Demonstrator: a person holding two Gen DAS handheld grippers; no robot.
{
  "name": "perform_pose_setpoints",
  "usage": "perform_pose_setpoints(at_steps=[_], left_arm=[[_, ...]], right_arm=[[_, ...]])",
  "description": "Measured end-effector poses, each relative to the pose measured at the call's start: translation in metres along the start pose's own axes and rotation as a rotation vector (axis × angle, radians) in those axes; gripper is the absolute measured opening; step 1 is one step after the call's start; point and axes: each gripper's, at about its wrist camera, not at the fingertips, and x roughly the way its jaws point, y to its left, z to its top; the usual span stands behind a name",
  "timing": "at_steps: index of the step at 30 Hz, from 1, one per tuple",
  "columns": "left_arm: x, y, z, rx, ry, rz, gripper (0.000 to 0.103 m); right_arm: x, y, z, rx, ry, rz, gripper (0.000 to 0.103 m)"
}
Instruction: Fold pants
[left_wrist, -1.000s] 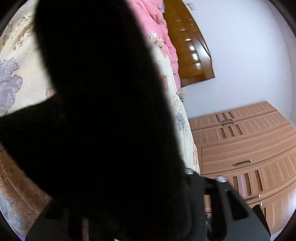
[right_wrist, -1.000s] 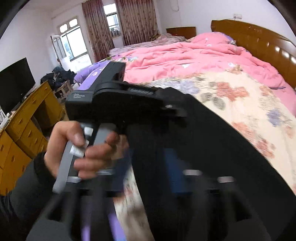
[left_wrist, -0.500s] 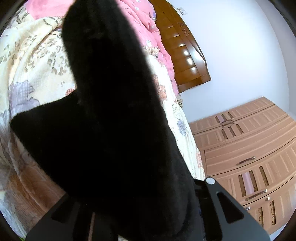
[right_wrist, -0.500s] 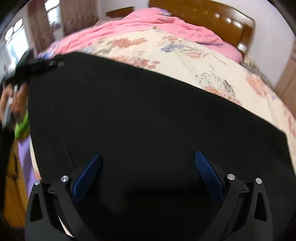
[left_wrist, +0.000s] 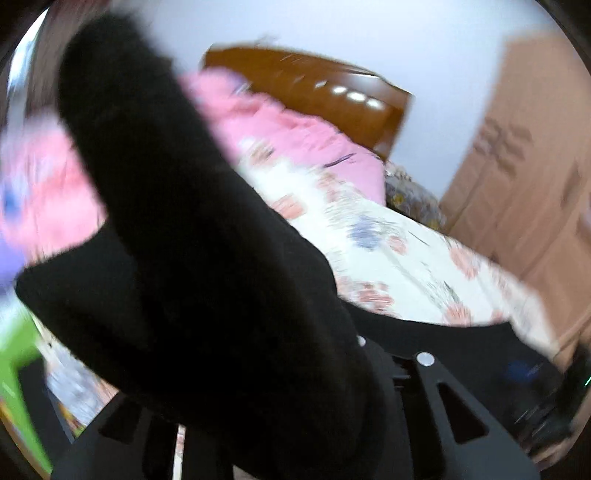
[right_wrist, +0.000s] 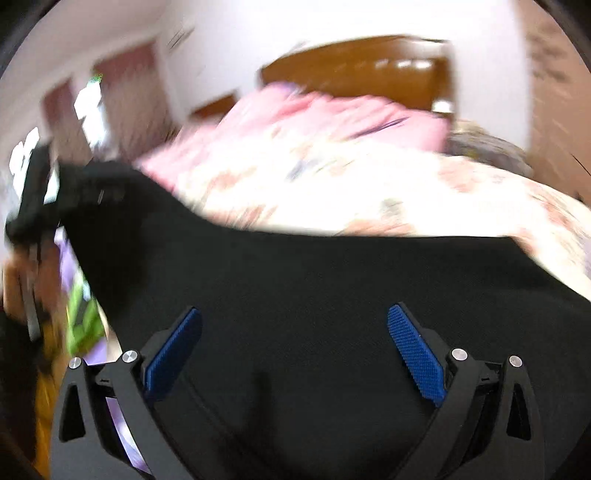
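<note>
Your left tool (left_wrist: 258, 424) is clamped on a thick bunch of the black pants (left_wrist: 207, 258); the cloth buries both fingers, so only the black frame shows at the bottom of the left wrist view. Its jaws have just been easing a little wider, yet the fabric stays packed between them. From that grip the pants rise as a dark fold toward the upper left and spread out to the left, blocking most of the view.

Your right tool (right_wrist: 295, 354) stands wide open. Its two blue pads (right_wrist: 415, 354) sit well apart, one at each side, and neither presses on anything. The pants (right_wrist: 314, 295) lie stretched as a broad flat sheet under and ahead of that tool, with the far edge running across the flowered bedspread (right_wrist: 369, 192). In the right wrist view the cloth climbs at the far left up to your left tool (right_wrist: 40, 199), where your hand (right_wrist: 22, 280) shows blurred below it.

The pants are over the bed, one end lifted and the rest spread on the bedspread (left_wrist: 406, 266). Beyond it lie a pink quilt (left_wrist: 295, 136) and a brown wooden headboard (left_wrist: 314, 92). A light wooden wardrobe (left_wrist: 524, 177) stands at the right. Both views are smeared by motion, so finer detail is lost.
</note>
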Motion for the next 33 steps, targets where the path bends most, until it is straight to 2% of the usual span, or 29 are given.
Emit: perform_pose_setpoints(at_steps=[3, 6, 9, 11, 13, 15, 16, 17, 18, 19, 20, 21, 22, 24, 26, 28, 29, 30, 31, 32, 33], left_arm=[[-0.015, -0.089, -0.004, 0.207, -0.060, 0.025, 0.023], [-0.012, -0.170, -0.022, 0.366, -0.074, 0.035, 0.022], [0.004, -0.251, -0.056, 0.537, -0.056, 0.035, 0.021], [0.019, -0.300, -0.089, 0.670, -0.030, 0.035, 0.021], [0.035, -0.333, -0.121, 0.790, 0.015, 0.037, 0.023], [0.055, -0.358, -0.158, 0.914, 0.097, 0.016, 0.028], [0.061, -0.363, -0.172, 0.959, 0.113, 0.031, 0.030], [0.061, -0.367, -0.184, 1.015, 0.069, 0.076, 0.031], [0.056, -0.370, -0.194, 1.072, 0.014, 0.099, 0.037], [0.051, -0.365, -0.194, 1.081, -0.001, 0.077, 0.047], [0.043, -0.357, -0.187, 1.049, 0.002, 0.005, 0.054], [0.036, -0.347, -0.180, 1.027, -0.002, -0.054, 0.075], [0.025, -0.337, -0.176, 1.012, -0.031, -0.108, 0.088], [-0.014, -0.330, -0.175, 0.988, -0.129, -0.233, 0.096], [-0.045, -0.317, -0.170, 0.927, -0.215, -0.287, 0.097], [-0.069, -0.283, -0.151, 0.782, -0.281, -0.307, 0.101], [-0.075, -0.264, -0.141, 0.695, -0.291, -0.311, 0.101], [-0.077, -0.242, -0.128, 0.567, -0.291, -0.308, 0.101], [-0.100, -0.225, -0.137, 0.476, -0.282, -0.301, 0.101], [-0.104, -0.200, -0.133, 0.391, -0.267, -0.281, 0.101], [-0.093, -0.174, -0.126, 0.303, -0.237, -0.241, 0.101]], right_arm=[[-0.062, -0.047, -0.002, 0.099, -0.122, -0.062, 0.098], [-0.114, -0.096, -0.015, 0.225, -0.197, -0.124, 0.098], [-0.154, -0.136, -0.036, 0.355, -0.239, -0.185, 0.098], [-0.169, -0.151, -0.048, 0.382, -0.251, -0.208, 0.098], [-0.178, -0.164, -0.059, 0.409, -0.250, -0.243, 0.098], [-0.182, -0.171, -0.068, 0.430, -0.246, -0.236, 0.098], [-0.176, -0.169, -0.068, 0.433, -0.243, -0.236, 0.098], [-0.177, -0.169, -0.071, 0.432, -0.241, -0.235, 0.098], [-0.178, -0.170, -0.072, 0.429, -0.241, -0.233, 0.098], [-0.179, -0.171, -0.074, 0.429, -0.242, -0.231, 0.098], [-0.182, -0.169, -0.075, 0.431, -0.244, -0.228, 0.098], [-0.181, -0.168, -0.075, 0.435, -0.247, -0.222, 0.098], [-0.179, -0.167, -0.075, 0.441, -0.249, -0.213, 0.098], [-0.170, -0.165, -0.073, 0.439, -0.235, -0.199, 0.098], [-0.164, -0.158, -0.072, 0.428, -0.216, -0.184, 0.098], [-0.157, -0.146, -0.069, 0.396, -0.191, -0.139, 0.098], [-0.153, -0.137, -0.067, 0.371, -0.181, -0.106, 0.097], [-0.149, -0.126, -0.066, 0.343, -0.167, -0.071, 0.094], [-0.143, -0.112, -0.065, 0.304, -0.138, -0.034, 0.090], [-0.134, -0.098, -0.065, 0.267, -0.090, -0.008, 0.077], [-0.127, -0.090, -0.067, 0.248, -0.051, 0.011, 0.070]])
